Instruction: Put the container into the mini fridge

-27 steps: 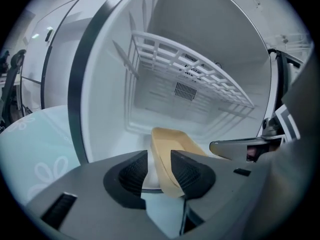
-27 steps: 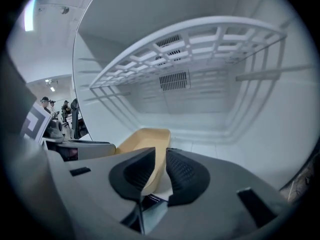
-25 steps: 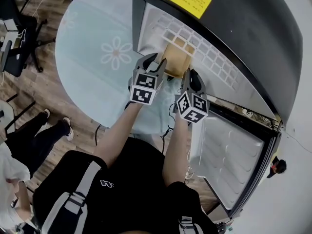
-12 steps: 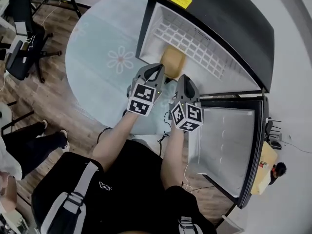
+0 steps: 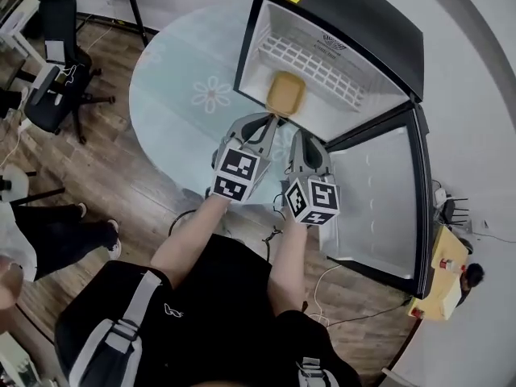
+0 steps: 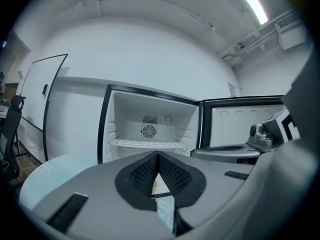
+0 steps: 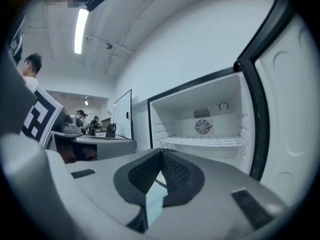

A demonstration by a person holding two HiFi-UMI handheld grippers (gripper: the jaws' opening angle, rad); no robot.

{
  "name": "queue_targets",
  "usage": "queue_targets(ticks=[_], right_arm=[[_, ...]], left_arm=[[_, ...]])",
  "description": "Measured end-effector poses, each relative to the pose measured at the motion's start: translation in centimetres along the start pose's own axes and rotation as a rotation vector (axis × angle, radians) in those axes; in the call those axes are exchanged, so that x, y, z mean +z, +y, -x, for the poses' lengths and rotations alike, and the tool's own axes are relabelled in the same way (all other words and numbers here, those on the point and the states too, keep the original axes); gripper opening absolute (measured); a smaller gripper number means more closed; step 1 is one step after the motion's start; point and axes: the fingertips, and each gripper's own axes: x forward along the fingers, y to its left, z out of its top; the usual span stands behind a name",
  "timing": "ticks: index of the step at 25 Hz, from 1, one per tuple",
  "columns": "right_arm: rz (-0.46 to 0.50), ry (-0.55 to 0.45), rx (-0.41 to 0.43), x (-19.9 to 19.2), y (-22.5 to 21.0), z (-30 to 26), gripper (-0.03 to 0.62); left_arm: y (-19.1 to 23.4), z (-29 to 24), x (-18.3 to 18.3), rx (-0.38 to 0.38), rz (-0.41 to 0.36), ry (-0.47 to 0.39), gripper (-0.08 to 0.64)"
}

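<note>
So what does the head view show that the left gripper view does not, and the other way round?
Only the head view: the office chair and the tan container, seen whole inside the mini fridge. Only the left gripper view: the fan on the fridge's back wall and the ceiling light. Both: the open fridge, its wire shelf, and the left tool, shut with nothing held.

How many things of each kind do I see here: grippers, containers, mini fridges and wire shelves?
grippers: 2, the left gripper and the right gripper, both shut and empty
container: 1, tan, inside the fridge
mini fridge: 1, door open
wire shelf: 1
Total: 5
</note>
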Motion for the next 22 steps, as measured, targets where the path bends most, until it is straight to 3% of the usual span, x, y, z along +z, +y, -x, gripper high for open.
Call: queue_targets(ticks=[7,14,22], right_arm=[[-0.009,-0.042,-0.018,-0.1,2.3,6.1,-0.002],[0.003,-0.133,-0.046,3.1,1.9,10.2,-0.002],[0.01,-0.13,-0.051,2.7,3.6,9.2,-0.002]], left_arm=[[-4.0,5.0,-0.6,-0.033,0.007,-0.006,0.0],[-6.7,6.7,0.4,-0.065,0.006,-0.021,0.0],[-5.1,7.8,0.7,-0.075,0.012,-0.041,0.0]])
